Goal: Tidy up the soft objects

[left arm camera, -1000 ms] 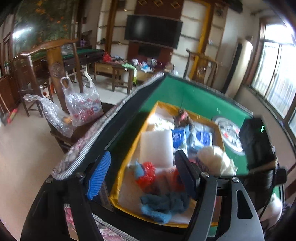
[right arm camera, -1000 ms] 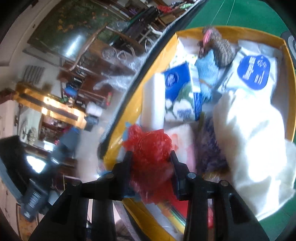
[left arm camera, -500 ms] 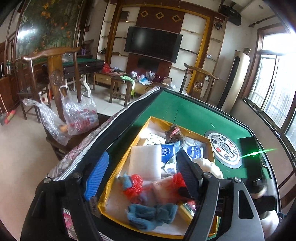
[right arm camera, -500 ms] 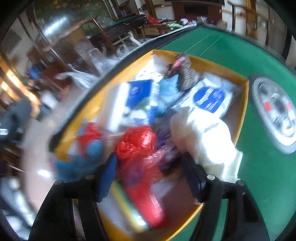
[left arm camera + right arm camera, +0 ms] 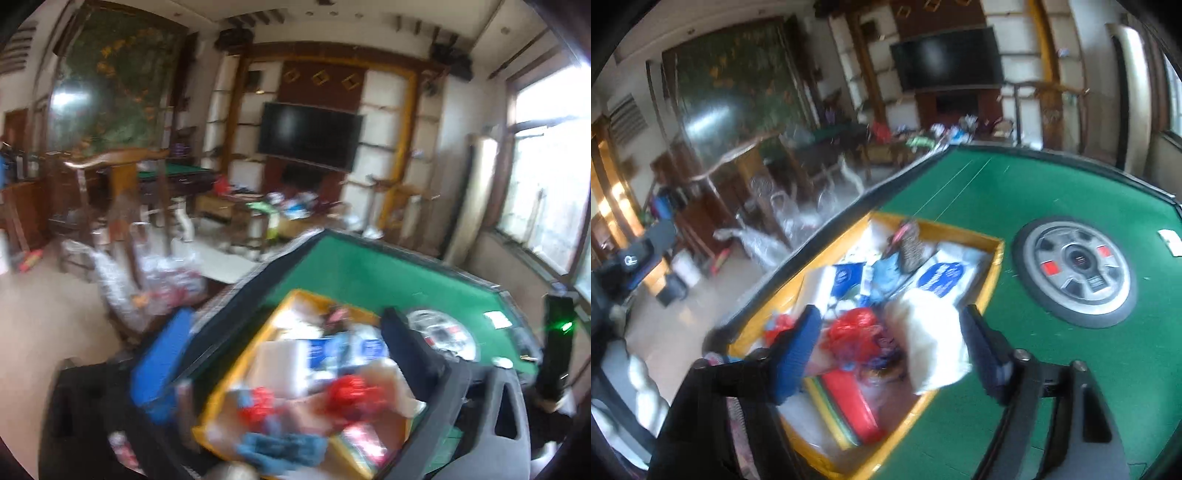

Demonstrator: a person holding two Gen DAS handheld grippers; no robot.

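Above a green felt counter (image 5: pixel 1052 184), a shallow yellow-rimmed cardboard tray (image 5: pixel 995 254) crammed with soft goods is seen from both wrist views. The right tool (image 5: pixel 890 328) is held over the tray's near end with its jaws spread and nothing gripped; its jaws have just been opening, and a crumpled red plastic bag (image 5: pixel 855 330) is seen lying loose in the tray between the blue-padded fingers (image 5: pixel 798 350). Just beside the bag a fluffy white cloth bundle (image 5: pixel 931 339) is piled against the tray's right wall. Further back, blue-and-white tissue packets (image 5: pixel 940 275) and a brown knitted item (image 5: pixel 910 247) are packed together, while a flat red packet (image 5: pixel 853 402) lies at the near end. The left tool (image 5: pixel 291 354) is shown released as well, its jaws having just been widening, with only blurred tray contents visible past them. A round grey dial panel (image 5: pixel 1075 269) is set into the counter, to the tray's right.
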